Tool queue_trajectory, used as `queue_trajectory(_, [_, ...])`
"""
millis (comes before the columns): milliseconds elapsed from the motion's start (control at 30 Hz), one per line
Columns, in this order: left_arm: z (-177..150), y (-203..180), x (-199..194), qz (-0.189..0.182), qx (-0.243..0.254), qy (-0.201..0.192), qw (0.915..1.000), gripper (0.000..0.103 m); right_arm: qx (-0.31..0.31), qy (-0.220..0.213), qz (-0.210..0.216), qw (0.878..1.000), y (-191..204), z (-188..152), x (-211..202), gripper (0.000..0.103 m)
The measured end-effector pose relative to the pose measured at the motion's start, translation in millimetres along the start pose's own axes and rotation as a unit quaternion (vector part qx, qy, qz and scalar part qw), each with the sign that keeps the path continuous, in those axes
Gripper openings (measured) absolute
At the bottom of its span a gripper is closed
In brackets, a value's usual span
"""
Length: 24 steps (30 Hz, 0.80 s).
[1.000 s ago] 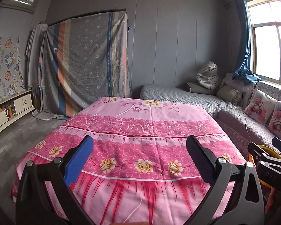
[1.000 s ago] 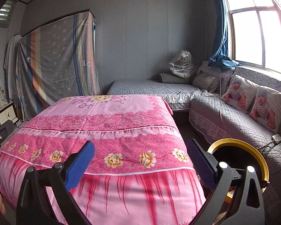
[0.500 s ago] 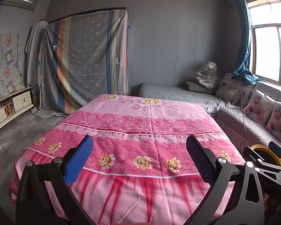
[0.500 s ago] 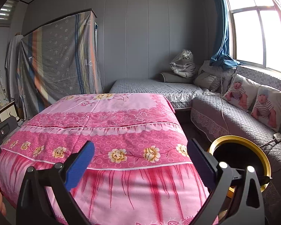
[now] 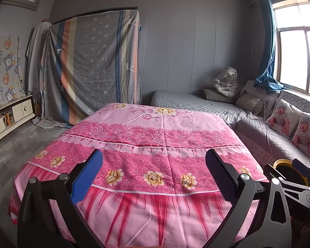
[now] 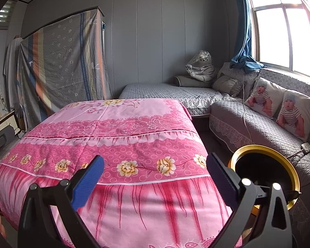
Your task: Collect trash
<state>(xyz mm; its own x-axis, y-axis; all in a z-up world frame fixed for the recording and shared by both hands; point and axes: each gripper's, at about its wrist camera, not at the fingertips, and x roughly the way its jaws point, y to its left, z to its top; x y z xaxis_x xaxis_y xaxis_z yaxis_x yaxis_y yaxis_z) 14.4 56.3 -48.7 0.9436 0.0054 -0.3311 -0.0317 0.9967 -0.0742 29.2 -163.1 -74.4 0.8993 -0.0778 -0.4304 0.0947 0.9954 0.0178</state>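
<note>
Both grippers have backed away; gold-rimmed bin (image 6: 264,177) sits right of the right gripper's fingers (image 6: 221,177).

A room in a home, used for living and sleeping. A pink floral cover (image 5: 155,144) drapes a large central surface; a grey quilted corner sofa (image 6: 248,124) carries baby-print cushions (image 6: 279,105) and a plush tiger (image 6: 200,66). A curtained window (image 6: 279,26) and a sheet-draped wardrobe (image 5: 93,66) line the walls.
</note>
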Motion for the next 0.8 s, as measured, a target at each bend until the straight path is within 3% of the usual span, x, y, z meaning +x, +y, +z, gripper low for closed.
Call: queue_trajectory(800, [-0.8, -2.5, 3.3, -0.012, 0.000, 0.009, 0.9999, 0.095, 0.004, 0.009, -0.001, 1.000, -4.5, -1.5, 2.2, 0.095])
